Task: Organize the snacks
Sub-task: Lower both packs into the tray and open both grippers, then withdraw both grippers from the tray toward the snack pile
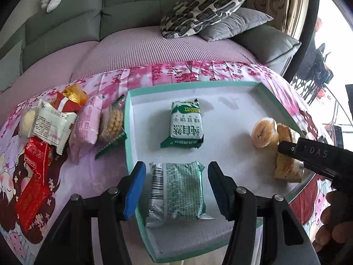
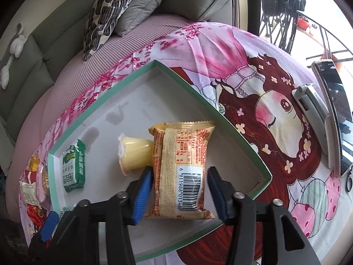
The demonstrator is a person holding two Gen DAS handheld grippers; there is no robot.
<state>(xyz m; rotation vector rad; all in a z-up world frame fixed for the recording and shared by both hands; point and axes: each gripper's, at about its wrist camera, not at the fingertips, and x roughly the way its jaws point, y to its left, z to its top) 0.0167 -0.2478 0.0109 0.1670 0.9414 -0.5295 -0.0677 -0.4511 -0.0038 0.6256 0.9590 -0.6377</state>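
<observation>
My left gripper (image 1: 176, 187) straddles, parted and not touching, the green packet (image 1: 178, 193) in the tray (image 1: 238, 85), its long axis running straight away from me, while my right gripper (image 2: 179, 193) likewise brackets the orange packet (image 2: 181, 167).

The left gripper (image 1: 176, 190) points forward and downward, its blue-padded fingers (image 1: 134, 190) spread wide apart. The right gripper (image 2: 179, 195) is posed likewise, its fingers (image 2: 143, 195) parted. The person's right hand (image 1: 335, 223) grips the right gripper's black body at the edge of the left view.
</observation>
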